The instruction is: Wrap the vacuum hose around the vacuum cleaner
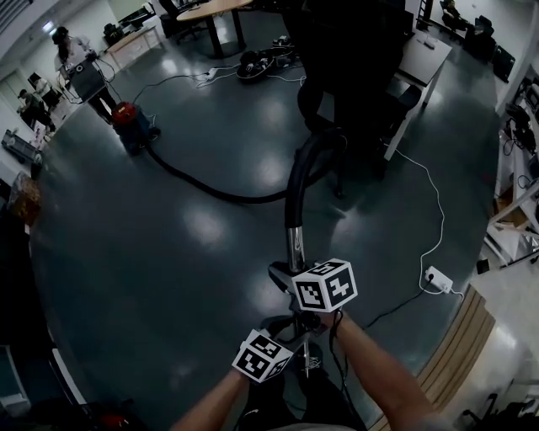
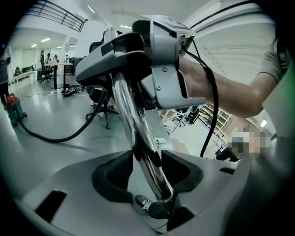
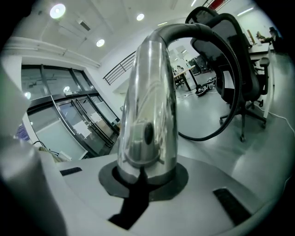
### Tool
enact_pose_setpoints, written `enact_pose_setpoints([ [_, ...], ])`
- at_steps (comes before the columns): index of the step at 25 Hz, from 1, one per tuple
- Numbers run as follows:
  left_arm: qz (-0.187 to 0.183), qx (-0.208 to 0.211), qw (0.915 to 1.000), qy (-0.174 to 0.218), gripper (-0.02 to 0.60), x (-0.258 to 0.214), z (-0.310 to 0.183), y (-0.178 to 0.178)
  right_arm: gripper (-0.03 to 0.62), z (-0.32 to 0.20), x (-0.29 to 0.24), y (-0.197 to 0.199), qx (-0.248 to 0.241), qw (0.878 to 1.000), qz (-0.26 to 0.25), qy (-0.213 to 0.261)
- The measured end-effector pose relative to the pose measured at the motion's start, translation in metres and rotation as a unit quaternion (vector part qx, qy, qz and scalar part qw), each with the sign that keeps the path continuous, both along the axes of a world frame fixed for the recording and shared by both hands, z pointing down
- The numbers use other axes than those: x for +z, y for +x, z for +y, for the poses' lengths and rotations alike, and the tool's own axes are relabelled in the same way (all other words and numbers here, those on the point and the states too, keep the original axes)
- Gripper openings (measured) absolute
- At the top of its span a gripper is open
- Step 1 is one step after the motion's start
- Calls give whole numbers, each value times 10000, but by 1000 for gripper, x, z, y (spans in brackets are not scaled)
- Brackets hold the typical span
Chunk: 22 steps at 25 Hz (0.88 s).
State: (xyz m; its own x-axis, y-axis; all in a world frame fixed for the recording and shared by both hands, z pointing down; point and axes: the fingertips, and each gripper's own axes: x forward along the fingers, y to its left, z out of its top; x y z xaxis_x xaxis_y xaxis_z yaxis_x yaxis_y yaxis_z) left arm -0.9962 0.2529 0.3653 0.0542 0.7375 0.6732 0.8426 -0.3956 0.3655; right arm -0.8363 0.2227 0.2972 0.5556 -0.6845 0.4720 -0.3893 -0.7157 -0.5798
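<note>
Vacuum hose [image 1: 221,196], black and ribbed, lying in one long curve across the floor from the red vacuum cleaner [image 1: 128,118] near the floor's far left edge to a raised arc at centre, where it joins a bright metal tube [image 1: 295,244]. Both tongs grip this tube. The right tongs [image 3: 145,175] are clamped round it on the hose side, and the left tongs [image 2: 150,175] hold it nearer the person, pads closed against its sides. No turn of hose lies around the cleaner, so the step in hand appears to be the lifting of the free end, with the winding itself not yet begun. The next move probably calls for carrying the tube across to the cleaner while gathering the slack, then leading the hose round the body without kinking it. A black office chair [image 1: 354,76] stands just beside the raised arc, and its base could catch the hose as the slack is drawn in. A person [image 1: 80,63] stands just beside the cleaner, which may narrow the approach. A white power strip [image 1: 438,279] with its cable lies near the floor's right edge, well apart from the hose, and a counter [image 1: 210,10] stands at the far edge.
</note>
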Motion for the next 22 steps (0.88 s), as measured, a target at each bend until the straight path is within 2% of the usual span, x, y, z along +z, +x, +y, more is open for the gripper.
enact_pose_setpoints([
  [4, 421, 0, 9991, -41, 199, -19, -21, 15, 43, -10, -9, 13, 61, 9999, -33, -88],
  [7, 548, -111, 9984, -2, 199, -28, -48, 33, 43, -13, -8, 24, 111, 9993, -60, -366],
  [10, 665, -243, 9975, -10, 199, -41, -76, 57, 43, -25, -9, 35, 72, 9979, -10, -638],
  [14, 1017, -313, 9943, -19, 199, -68, -111, 98, 43, -51, -13, 51, 58, 9954, 93, -948],
  [18, 1525, -299, 9878, -23, 199, -100, -145, 140, 43, -80, -19, 64, -106, 9909, 222, -1327],
  [22, 2166, -216, 9759, -140, 199, -145, -172, 178, 43, -110, -27, 66, -480, 9820, 421, -1778],
])
